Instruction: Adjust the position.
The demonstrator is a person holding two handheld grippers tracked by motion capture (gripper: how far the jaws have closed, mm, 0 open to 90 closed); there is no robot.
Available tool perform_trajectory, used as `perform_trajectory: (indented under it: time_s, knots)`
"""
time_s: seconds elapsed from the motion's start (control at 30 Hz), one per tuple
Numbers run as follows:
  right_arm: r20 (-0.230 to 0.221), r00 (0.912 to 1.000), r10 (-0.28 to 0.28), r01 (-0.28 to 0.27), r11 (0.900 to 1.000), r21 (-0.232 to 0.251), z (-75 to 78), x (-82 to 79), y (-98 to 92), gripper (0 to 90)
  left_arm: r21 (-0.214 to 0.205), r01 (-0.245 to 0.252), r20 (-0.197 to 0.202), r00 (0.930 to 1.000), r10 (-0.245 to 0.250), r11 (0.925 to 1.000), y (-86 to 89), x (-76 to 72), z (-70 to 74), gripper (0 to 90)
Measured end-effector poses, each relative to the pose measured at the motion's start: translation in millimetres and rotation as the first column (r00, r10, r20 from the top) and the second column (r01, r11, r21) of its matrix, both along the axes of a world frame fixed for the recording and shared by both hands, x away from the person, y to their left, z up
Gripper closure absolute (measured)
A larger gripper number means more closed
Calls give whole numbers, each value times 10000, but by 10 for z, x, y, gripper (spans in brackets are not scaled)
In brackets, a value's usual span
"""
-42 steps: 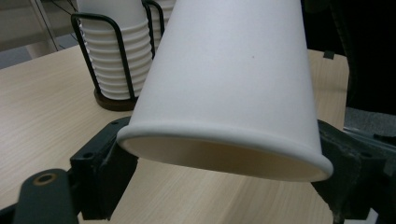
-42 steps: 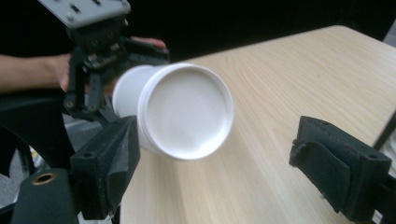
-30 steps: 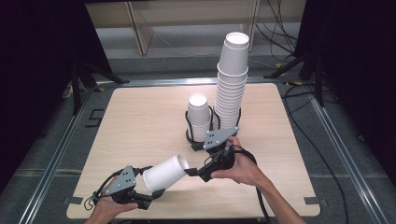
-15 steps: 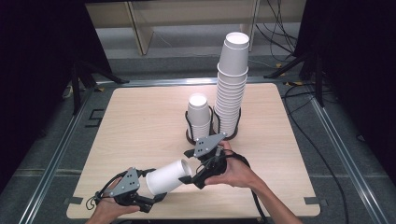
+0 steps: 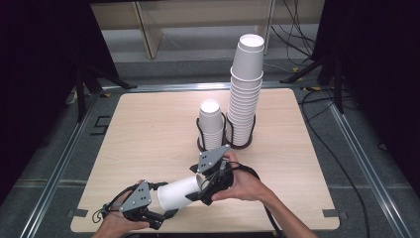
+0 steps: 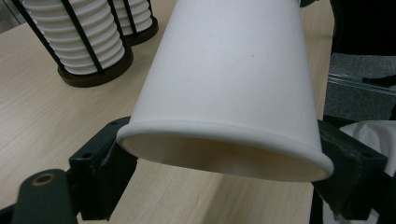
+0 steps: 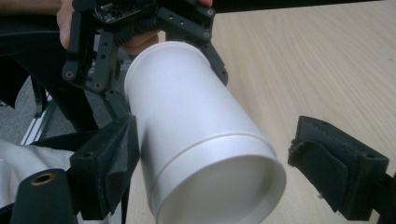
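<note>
Cup: a white paper cup [image 5: 179,192] is lying on its side above the desk's [image 5: 148,129] near edge, bridging the two grippers; its rim end is pointing toward the near left corner, its base toward the right gripper.
Left gripper: the left gripper [image 5: 157,214] is clenching the cup at its rim end, one jaw on each side of the wall, as the left gripper view [image 6: 224,154] is showing.
Right gripper: the right gripper [image 5: 200,191] is standing released around the cup's base; in the right gripper view [image 7: 212,163] one jaw is sitting just beside the wall and the other is standing apart from it.
Stacks: a tall stack [image 5: 246,91] and a short stack [image 5: 211,124] are standing upright in a black wire holder [image 5: 224,144] near the desk's middle, beyond the grippers.
</note>
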State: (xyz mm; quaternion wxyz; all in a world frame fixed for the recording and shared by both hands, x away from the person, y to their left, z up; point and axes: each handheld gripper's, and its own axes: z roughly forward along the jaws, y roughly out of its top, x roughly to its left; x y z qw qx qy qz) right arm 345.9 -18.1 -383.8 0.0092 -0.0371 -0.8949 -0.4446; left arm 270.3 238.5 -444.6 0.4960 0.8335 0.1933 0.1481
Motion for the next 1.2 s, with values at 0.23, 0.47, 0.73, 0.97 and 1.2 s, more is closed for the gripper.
perform_trajectory:
  time_s: [0.23,0.47,0.73,0.97,1.2]
  knots:
    - [-173,9991,397,-401,9989,-233,-21,-36,53,160,-7,92,9,10000,-92,10000,-6,0,-1,151]
    - [-110,9978,652,-658,9954,-690,-56,-70,98,155,177,182,74,9998,-183,9997,-9,-18,17,152]
    - [-329,9963,799,-826,9924,-914,-102,-65,112,175,-248,254,253,9994,-248,9994,-16,-38,38,155]
    - [-593,9935,971,-1015,9920,-749,-102,-48,92,210,-278,420,299,9987,-412,9987,-16,-43,35,152]
    - [-749,9882,1333,-1373,9893,-504,-69,-41,54,243,-1144,346,143,9993,-332,9928,-7,-34,29,90]
